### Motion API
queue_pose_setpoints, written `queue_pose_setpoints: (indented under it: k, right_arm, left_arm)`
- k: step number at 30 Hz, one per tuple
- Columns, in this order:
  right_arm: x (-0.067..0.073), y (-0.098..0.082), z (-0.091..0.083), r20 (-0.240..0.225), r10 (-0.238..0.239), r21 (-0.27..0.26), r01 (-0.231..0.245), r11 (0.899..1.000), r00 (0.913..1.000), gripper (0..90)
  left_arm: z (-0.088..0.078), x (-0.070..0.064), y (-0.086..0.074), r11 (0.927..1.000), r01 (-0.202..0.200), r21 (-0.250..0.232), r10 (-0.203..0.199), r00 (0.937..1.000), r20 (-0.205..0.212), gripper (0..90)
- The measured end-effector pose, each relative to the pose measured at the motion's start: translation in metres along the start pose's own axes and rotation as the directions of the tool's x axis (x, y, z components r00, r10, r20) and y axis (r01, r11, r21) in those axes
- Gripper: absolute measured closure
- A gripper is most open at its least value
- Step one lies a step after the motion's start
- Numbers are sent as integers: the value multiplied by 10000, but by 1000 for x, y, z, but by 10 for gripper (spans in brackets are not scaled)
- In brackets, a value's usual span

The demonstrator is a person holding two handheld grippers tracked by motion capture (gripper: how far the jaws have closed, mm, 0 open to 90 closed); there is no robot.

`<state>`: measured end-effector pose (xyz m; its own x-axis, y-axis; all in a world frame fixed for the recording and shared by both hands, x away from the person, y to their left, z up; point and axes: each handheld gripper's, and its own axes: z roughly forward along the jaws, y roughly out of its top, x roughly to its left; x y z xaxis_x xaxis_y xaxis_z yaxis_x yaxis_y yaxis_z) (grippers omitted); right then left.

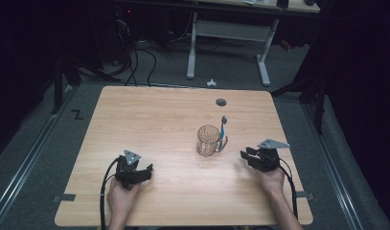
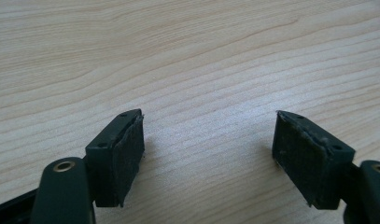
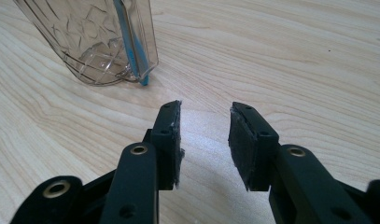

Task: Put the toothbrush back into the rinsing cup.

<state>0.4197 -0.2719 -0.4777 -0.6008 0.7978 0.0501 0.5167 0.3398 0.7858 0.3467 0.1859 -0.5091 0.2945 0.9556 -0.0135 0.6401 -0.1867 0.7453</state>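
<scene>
Clear mug (image 3: 92, 42) with toothbrush (image 3: 131, 46) near, ahead-left of right gripper (image 3: 205, 112) fingers (image 3: 169, 140).

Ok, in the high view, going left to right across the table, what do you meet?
Left tongs → clear mug → blue toothbrush propped in the mug's handle → right tongs. All on or just over the wooden table.

Left gripper (image 2: 208, 140) fingers apart, bare table (image 2: 187, 56)
</scene>
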Motion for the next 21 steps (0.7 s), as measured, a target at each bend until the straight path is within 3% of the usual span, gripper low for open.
queue_pose_setpoints:
  k: [21]
  right_arm:
    - [2,-6,21,44,-31,351,29,9994,10000,613]
  left_arm:
    - [0,0,0,10000,-2,4,2,10000,4,257]
